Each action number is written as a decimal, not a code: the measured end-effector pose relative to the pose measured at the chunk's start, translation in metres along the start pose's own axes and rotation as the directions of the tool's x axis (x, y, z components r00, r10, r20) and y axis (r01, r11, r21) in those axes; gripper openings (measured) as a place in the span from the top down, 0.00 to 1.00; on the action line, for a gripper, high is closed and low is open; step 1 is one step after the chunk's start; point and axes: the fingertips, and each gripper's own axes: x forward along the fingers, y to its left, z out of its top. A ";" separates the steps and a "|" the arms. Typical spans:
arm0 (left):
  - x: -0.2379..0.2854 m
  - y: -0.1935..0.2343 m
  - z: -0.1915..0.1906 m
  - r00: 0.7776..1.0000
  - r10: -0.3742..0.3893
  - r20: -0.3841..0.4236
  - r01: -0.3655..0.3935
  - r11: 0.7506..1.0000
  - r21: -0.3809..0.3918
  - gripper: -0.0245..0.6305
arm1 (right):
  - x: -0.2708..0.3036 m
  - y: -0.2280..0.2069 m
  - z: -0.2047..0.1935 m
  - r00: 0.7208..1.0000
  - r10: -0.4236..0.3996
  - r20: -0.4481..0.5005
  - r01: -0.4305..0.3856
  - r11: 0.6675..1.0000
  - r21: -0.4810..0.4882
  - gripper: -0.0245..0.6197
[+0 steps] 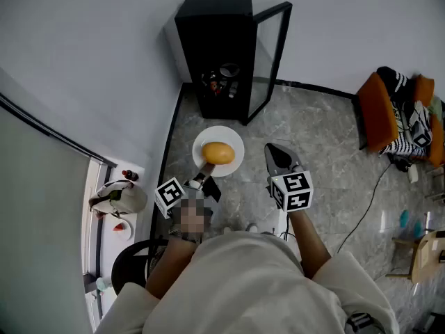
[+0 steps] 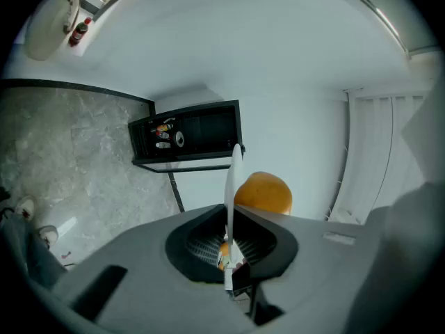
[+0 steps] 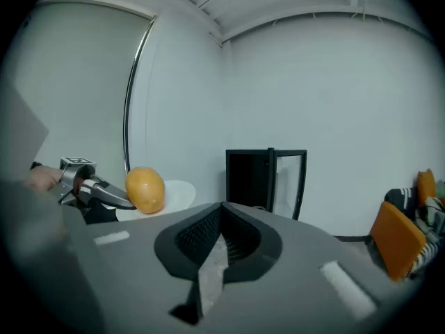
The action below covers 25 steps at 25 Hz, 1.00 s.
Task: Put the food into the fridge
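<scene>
Orange-yellow food [image 1: 218, 152] sits on a white plate [image 1: 206, 135], held above the grey marble floor [image 1: 316, 141], in front of the fridge and apart from it; left gripper [image 1: 206, 168] is clamped on the plate's near rim, plate edge-on between its jaws in the left gripper view; right gripper [image 1: 270, 149] is beside the plate, jaws together, empty; black fridge [image 1: 212, 37] stands against the wall, glass door [image 1: 268, 56] open, small items inside.
</scene>
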 end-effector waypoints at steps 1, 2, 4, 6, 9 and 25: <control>0.000 0.000 0.000 1.000 0.000 0.000 0.000 1.000 -0.001 0.94 | 0.001 0.000 -0.001 1.000 0.000 -0.001 0.000 1.000 0.000 0.95; 0.000 0.001 0.000 1.000 0.001 0.001 -0.001 1.000 -0.001 0.94 | 0.002 0.000 -0.001 1.000 0.001 -0.002 -0.001 1.000 0.001 0.95; 0.000 0.002 -0.001 1.000 0.005 -0.001 -0.005 1.000 -0.004 0.95 | 0.003 0.002 -0.001 1.000 0.008 0.004 -0.008 1.000 0.001 0.95; 0.000 0.005 -0.002 1.000 0.012 -0.004 -0.012 1.000 -0.007 0.95 | 0.004 0.004 0.002 0.999 0.029 0.020 -0.029 1.000 0.005 0.95; 0.000 0.008 -0.003 1.000 0.017 -0.007 -0.017 1.000 -0.010 0.95 | 0.006 0.006 0.002 0.998 0.054 0.032 -0.054 0.998 0.028 0.95; -0.017 0.034 0.017 0.995 0.084 -0.048 -0.084 0.996 0.008 0.94 | 0.012 0.020 -0.012 1.000 -0.027 -0.005 0.027 0.999 0.041 0.95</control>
